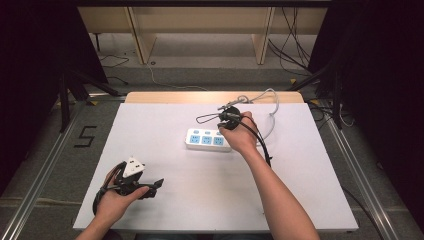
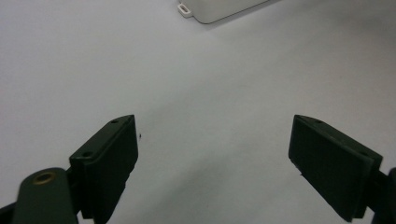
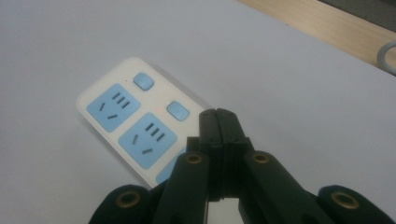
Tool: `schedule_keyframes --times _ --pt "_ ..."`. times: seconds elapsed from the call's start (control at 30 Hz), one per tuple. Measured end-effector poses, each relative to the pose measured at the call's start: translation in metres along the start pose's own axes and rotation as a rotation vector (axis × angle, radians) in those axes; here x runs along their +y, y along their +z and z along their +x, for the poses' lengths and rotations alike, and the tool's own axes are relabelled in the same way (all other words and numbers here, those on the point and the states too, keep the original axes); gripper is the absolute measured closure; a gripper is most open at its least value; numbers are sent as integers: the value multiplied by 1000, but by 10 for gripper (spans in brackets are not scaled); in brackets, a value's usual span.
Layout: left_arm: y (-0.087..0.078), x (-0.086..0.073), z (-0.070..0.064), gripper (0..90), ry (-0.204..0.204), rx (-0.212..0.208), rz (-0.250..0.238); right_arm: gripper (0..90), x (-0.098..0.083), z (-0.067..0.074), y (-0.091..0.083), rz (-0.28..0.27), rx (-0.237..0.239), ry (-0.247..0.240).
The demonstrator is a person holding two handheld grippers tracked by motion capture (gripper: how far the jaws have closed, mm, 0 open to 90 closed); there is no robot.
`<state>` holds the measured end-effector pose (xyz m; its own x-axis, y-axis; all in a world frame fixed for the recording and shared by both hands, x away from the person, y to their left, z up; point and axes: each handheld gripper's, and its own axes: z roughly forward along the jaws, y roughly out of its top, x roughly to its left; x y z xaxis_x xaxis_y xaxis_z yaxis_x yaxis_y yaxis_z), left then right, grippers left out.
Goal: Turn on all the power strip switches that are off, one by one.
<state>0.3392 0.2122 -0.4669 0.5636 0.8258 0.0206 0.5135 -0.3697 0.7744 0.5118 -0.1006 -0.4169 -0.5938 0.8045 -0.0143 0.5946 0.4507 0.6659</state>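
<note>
A white power strip (image 1: 207, 140) with blue sockets lies near the middle of the white table cover (image 1: 210, 200). My right gripper (image 1: 225, 124) hangs just above its far edge, shut with nothing between the jaws. In the right gripper view the closed tips (image 3: 218, 116) sit over the power strip (image 3: 121, 121), beside a blue button (image 3: 178, 110). My left gripper (image 1: 154, 187) rests near the front left of the table, open and empty. In the left gripper view its jaws (image 2: 215, 135) stand wide apart over bare cover, with a corner of the power strip (image 2: 219, 9) far ahead.
The strip's white cable (image 1: 272, 110) loops off to the back right, past the wooden table edge (image 1: 210, 96). Dark stands and cables line the floor on both sides. A "5" mark (image 1: 86, 136) is on the floor at the left.
</note>
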Motion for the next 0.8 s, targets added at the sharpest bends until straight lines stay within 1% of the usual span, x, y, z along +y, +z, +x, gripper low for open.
schedule_keyframes --times 0.23,0.33,0.4,0.43,0.8 --pt "-1 0 1 156 2 1 -1 900 -1 -3 8 28 0 14" --pt "0 0 0 156 4 -1 -2 900 0 -3 12 39 3 12" --pt "0 1 0 156 2 1 -3 900 1 -2 13 44 1 15" --pt "0 0 0 156 2 1 -2 900 2 -3 13 45 1 8" --pt "0 0 1 156 2 -2 1 900 2 -6 20 78 -6 27"
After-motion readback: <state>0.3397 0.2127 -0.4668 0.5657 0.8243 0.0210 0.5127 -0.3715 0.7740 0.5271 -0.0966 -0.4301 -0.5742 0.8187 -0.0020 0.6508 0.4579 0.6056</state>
